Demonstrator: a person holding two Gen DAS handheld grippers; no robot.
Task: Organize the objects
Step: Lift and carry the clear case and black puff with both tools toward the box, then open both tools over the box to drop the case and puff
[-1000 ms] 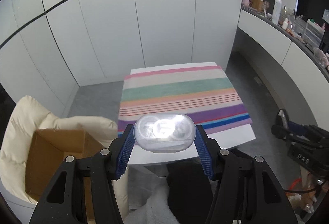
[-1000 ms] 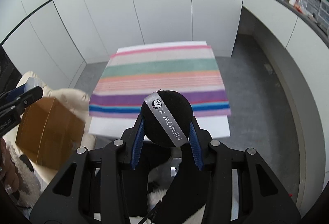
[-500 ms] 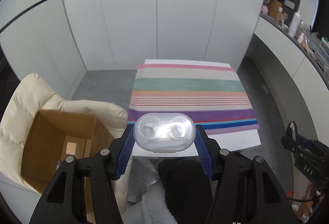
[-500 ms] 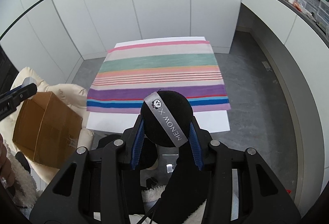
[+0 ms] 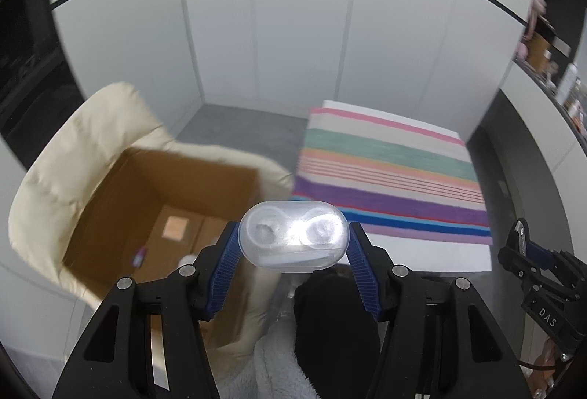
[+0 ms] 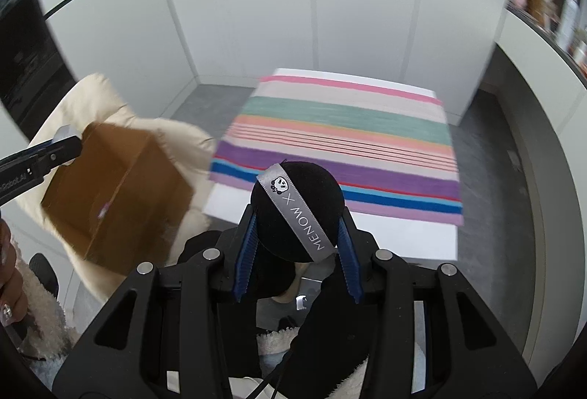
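My left gripper [image 5: 292,242] is shut on a clear plastic oval case [image 5: 292,234] with two round wells, held in the air. It hangs just right of an open cardboard box [image 5: 157,193] that rests on a cream padded chair [image 5: 73,149]. My right gripper [image 6: 296,215] is shut on a black round puff [image 6: 293,204] with a grey ribbon printed MENOW. In the right wrist view the cardboard box [image 6: 117,186] lies to the left, and the left gripper's fingertips [image 6: 58,149] show above it.
A white table [image 6: 330,234] covered by a striped cloth [image 6: 345,146] stands ahead of both grippers. White wall panels rise behind it. A curved counter with bottles [image 5: 565,91] runs along the right. Small items lie on the box floor [image 5: 172,230]. Grey floor surrounds the table.
Both grippers swung left, each keeping its object. The box and chair have come closer to the middle of both views, and the box's inside now shows under the left gripper.
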